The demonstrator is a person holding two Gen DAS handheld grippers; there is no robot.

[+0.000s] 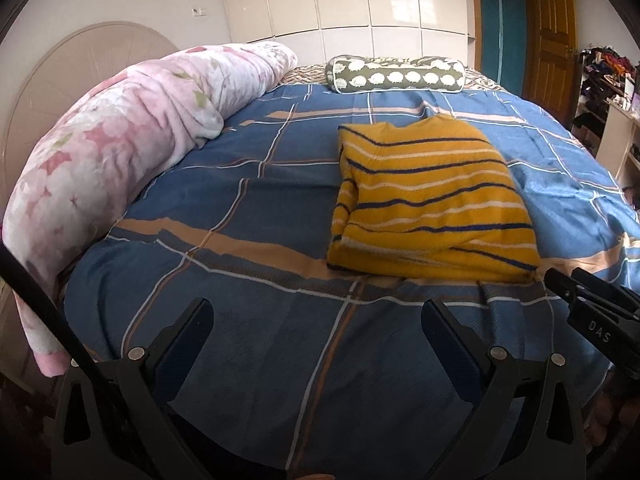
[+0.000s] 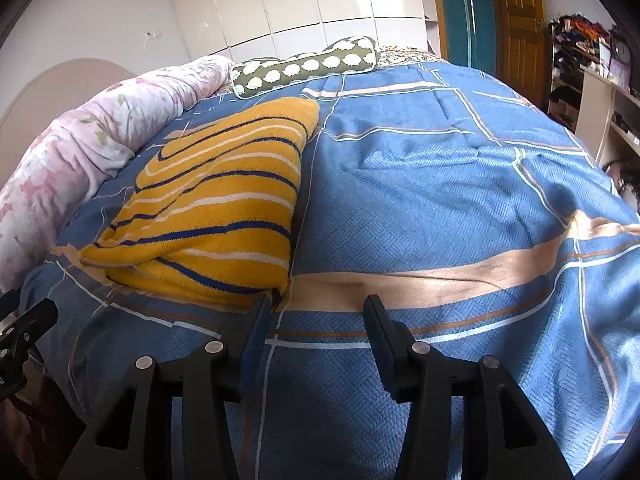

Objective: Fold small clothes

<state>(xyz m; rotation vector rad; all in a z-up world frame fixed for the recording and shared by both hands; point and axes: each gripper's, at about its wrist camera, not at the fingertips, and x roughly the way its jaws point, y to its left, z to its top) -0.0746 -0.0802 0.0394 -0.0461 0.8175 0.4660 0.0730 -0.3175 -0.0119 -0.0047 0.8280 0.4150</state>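
Yellow sweater (image 1: 432,200) lies folded at one o'clock of your left gripper (image 1: 316,312); both grippers gape empty, likely finished, right gripper (image 2: 316,308) beside its corner.

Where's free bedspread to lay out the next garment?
Widest bare patch: right of the folded yellow sweater, running to the bed's right edge. Another lies between sweater and pink quilt. Crowded at the far end by the bolster pillow.
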